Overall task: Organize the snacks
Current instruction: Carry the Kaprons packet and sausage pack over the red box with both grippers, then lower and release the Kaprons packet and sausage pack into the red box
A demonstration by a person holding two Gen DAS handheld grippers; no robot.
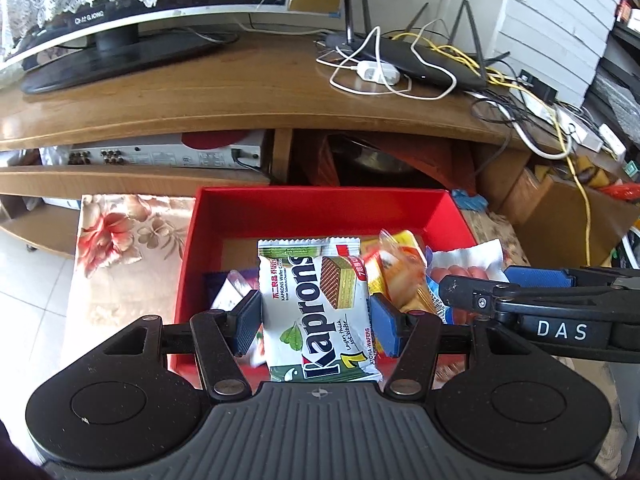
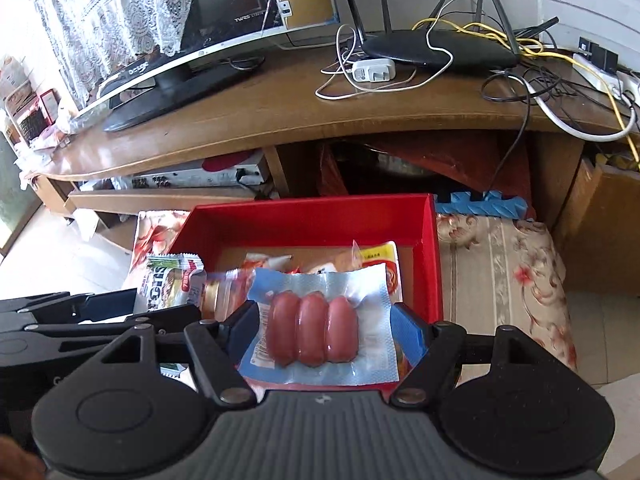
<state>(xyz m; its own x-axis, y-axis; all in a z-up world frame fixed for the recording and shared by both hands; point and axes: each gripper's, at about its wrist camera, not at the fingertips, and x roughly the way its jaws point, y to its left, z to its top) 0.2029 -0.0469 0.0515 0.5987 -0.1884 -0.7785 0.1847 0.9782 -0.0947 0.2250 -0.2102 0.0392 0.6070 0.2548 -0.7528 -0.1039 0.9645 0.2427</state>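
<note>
Floral-clothed low table (image 2: 500, 264) bearing a red box (image 2: 312, 212) of snacks.

Your left wrist camera looks forward and steeply down along its fingers, close over the red box (image 1: 320, 208), with the wooden TV stand (image 1: 240, 92) across the background. Your right wrist camera sits just beside it, angled the same way and as near, over the box's right half. Both views share the box, the router (image 2: 440, 52), the television's base (image 1: 120, 60), and each catches the other gripper at its inner edge.
</note>
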